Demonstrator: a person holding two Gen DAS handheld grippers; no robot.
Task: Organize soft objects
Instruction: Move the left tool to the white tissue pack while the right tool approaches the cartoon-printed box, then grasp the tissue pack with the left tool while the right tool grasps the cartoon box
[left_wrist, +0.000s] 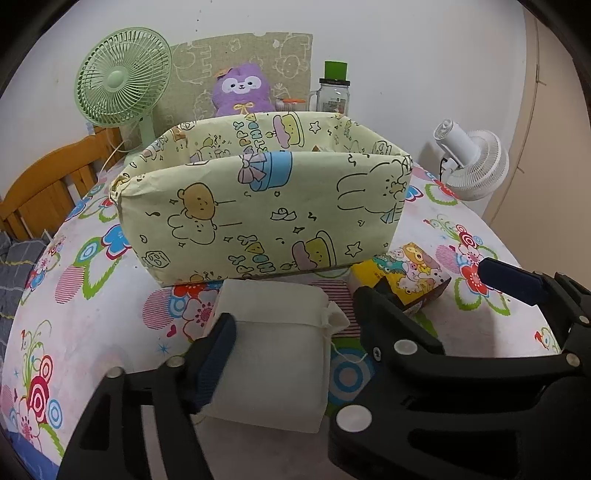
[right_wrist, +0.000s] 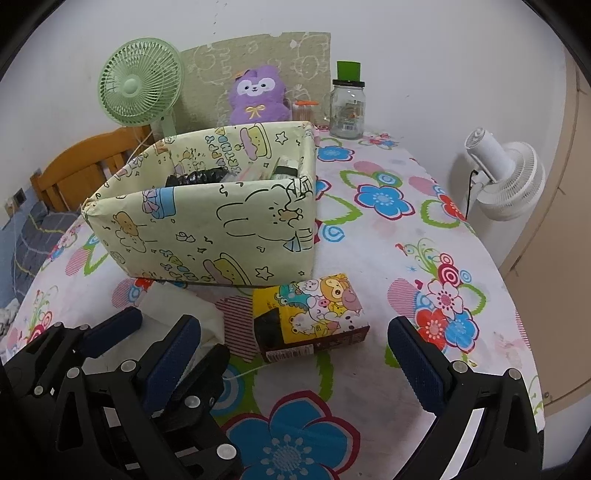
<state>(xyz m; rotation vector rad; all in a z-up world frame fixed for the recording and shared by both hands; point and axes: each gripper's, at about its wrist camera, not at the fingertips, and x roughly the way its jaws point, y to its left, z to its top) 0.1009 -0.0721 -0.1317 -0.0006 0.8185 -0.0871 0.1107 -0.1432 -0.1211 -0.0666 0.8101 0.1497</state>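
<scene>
The white pouch (left_wrist: 273, 350) lies on the table (left_wrist: 92, 332) just in front of the box (left_wrist: 258, 206), between the left gripper (left_wrist: 291, 325) fingers. The jaws stand partly open; one pad touches its side (firm grip not confirmed). Its long axis runs along the fingers. The right gripper (right_wrist: 295, 354), wide open and empty, faces the tissue pack (right_wrist: 314, 314).

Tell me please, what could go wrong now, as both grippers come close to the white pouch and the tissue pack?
1. The left gripper straddles the white pouch; the soft pouch may squash or slip out when squeezed.
2. Its loose string trails on the tablecloth and could snag.
3. The right gripper stands open right beside the left one; lowering onto the tissue pack, the two could bump. The pack lies close to the box, so it may get pushed against it.
</scene>
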